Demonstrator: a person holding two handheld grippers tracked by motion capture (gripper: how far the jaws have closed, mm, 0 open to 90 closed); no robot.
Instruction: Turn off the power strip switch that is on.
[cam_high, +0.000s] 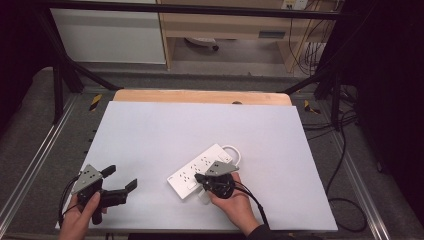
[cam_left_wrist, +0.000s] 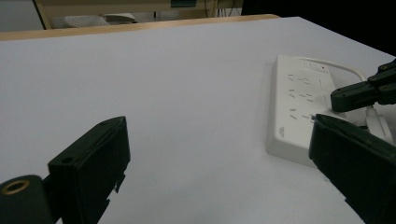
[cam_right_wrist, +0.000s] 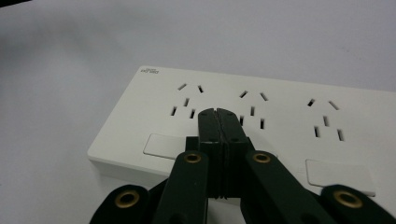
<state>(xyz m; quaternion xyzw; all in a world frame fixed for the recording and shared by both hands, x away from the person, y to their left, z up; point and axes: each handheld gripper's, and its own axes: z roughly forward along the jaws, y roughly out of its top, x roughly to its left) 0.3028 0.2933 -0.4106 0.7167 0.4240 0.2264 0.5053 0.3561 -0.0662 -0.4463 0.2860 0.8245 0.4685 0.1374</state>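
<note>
Tongs (cam_right_wrist: 218, 114) over pwr strip (cam_right_wrist: 243, 121) on white table (cam_high: 200, 130), shelving (cam_high: 225, 25) behind

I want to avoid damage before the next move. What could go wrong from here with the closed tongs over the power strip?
1. The right tongs are shut, tips over the face of the white power strip near its sockets and switches; pushing down could press a switch or slip into a slot.
2. The strip lies loose on the white table, so a sideways push may slide it.
3. The left tongs are open and away from the strip, so nothing steadies it.
</note>
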